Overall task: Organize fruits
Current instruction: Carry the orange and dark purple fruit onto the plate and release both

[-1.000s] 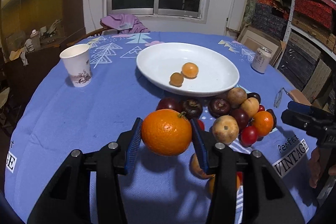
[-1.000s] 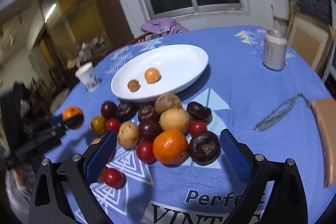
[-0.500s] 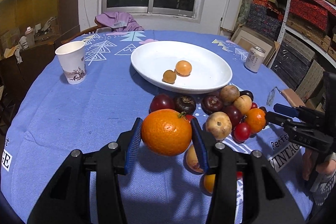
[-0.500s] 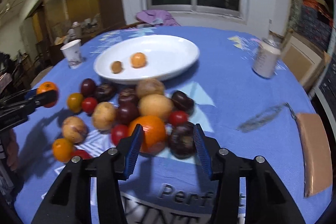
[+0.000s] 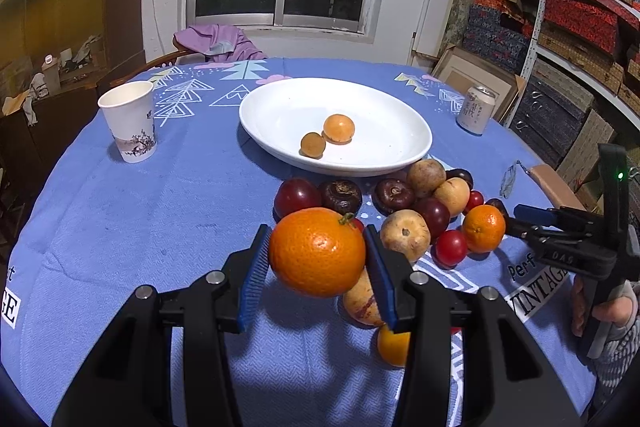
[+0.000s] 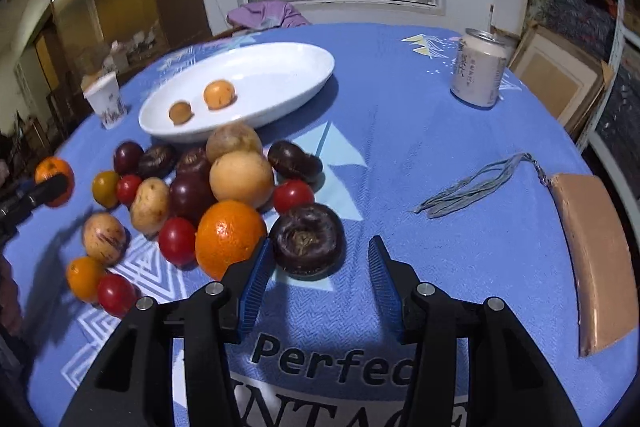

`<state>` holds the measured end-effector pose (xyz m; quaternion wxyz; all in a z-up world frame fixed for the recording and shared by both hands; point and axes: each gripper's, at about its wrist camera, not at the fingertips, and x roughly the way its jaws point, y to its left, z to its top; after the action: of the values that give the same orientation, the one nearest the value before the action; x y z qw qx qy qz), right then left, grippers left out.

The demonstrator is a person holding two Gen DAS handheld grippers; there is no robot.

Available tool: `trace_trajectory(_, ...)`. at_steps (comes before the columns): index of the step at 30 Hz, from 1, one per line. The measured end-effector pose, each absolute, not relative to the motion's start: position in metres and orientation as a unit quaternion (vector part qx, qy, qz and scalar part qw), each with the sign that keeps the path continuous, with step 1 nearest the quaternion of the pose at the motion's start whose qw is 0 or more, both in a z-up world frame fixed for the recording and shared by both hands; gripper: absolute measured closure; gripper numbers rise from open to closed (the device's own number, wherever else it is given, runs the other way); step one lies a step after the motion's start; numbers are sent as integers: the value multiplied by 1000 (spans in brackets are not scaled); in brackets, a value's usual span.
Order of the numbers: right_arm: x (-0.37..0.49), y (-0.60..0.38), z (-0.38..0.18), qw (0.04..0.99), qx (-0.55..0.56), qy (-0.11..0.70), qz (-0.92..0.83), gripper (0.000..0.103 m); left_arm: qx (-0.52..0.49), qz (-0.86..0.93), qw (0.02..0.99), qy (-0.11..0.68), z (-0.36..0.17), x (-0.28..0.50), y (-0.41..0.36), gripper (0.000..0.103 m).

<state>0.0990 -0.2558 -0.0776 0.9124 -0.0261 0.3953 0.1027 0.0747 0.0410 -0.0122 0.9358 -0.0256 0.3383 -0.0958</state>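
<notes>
Blue-padded, the left gripper [image 5: 316, 263] clamps a large orange [image 5: 317, 251] above the blue tablecloth [image 5: 160, 211]. The right gripper [image 6: 320, 279] stands parted, nothing pinched, its pads either side of a dark brown fruit [image 6: 307, 246] at the near edge of the fruit pile [image 6: 224, 187]. Beyond lies a white oval plate [image 5: 384, 115] with two small orange fruits [image 5: 338, 128].

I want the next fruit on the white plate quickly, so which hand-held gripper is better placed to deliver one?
The left hand-held gripper: it already clamps an orange, lifted off the cloth and facing the white plate. The right hand-held gripper holds nothing, open near a dark fruit.
</notes>
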Motion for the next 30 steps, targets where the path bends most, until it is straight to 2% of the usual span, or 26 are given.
trace_trajectory(8, 104, -238, -82, 914, -71, 387, 98, 52, -21, -92, 934, 344, -16, 77, 40, 57)
trace_trajectory(10, 105, -240, -82, 912, -62, 391, 104, 59, -22, -91, 933, 347, -18, 78, 40, 57)
trace_trajectory(16, 101, -245, -75, 919, -53, 377, 106, 59, -25, -91, 932, 349, -19, 81, 42, 57)
trace_trajectory(21, 95, -272, -38, 933, 38, 331, 137, 59, -34, -90, 929, 357, -16, 92, 44, 57)
trace_trajectory(26, 135, -256, 7, 925, 56, 331, 179, 59, -9, -81, 930, 359, 5, 133, 33, 57)
trace_trajectory(30, 189, -222, 3, 911, 54, 363, 187, 59, -29, -73, 925, 371, 9, 180, 30, 57)
